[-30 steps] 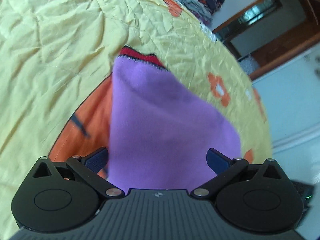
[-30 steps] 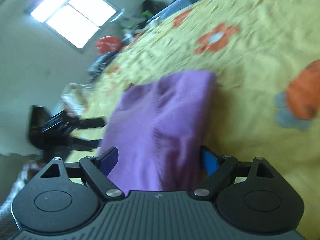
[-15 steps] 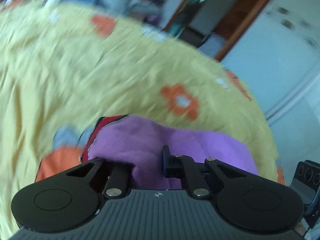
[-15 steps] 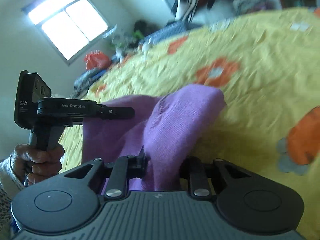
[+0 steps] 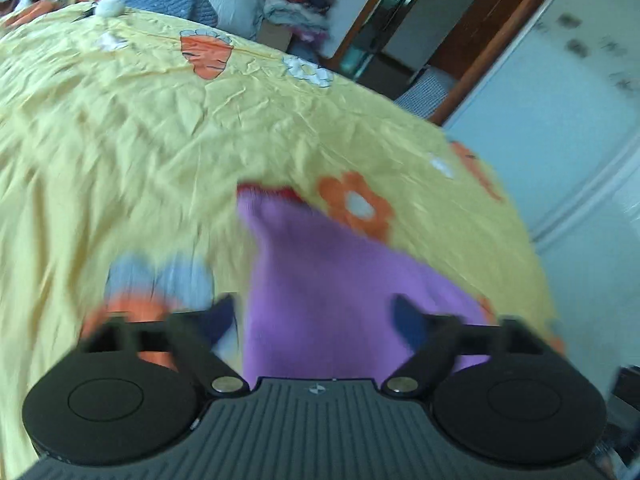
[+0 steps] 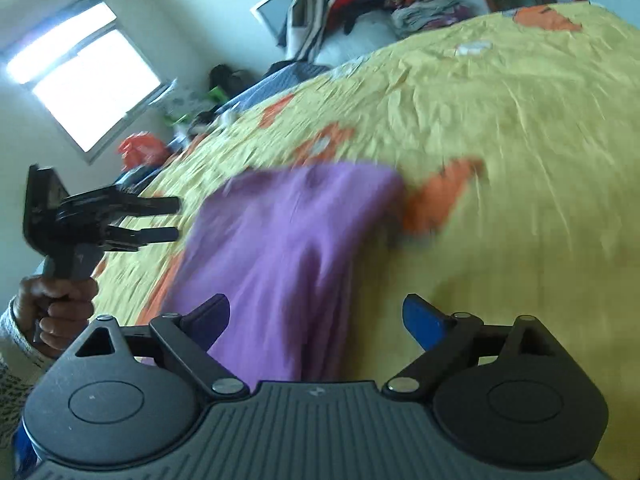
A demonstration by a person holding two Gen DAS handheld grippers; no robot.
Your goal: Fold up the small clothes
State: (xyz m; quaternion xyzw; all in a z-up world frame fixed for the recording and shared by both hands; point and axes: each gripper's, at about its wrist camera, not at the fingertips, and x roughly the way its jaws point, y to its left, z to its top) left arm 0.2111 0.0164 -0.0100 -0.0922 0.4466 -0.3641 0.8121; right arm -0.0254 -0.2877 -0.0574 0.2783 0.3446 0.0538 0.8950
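Garment (image 5: 320, 300), purple knit, lies dead ahead between my spread, empty fingers; long axis runs away from left gripper (image 5: 316, 320); right gripper (image 6: 316, 320) equally near.

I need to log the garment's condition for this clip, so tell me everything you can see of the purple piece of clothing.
The purple garment is a small, soft knit-looking piece, solid purple with a red edge at its far end in the left wrist view. It lies rumpled, with soft folds, on the yellow flowered bedspread. Both the left claw and the right claw are open, fingers either side of its near end, not clamped. Motion blur hides finer detail.
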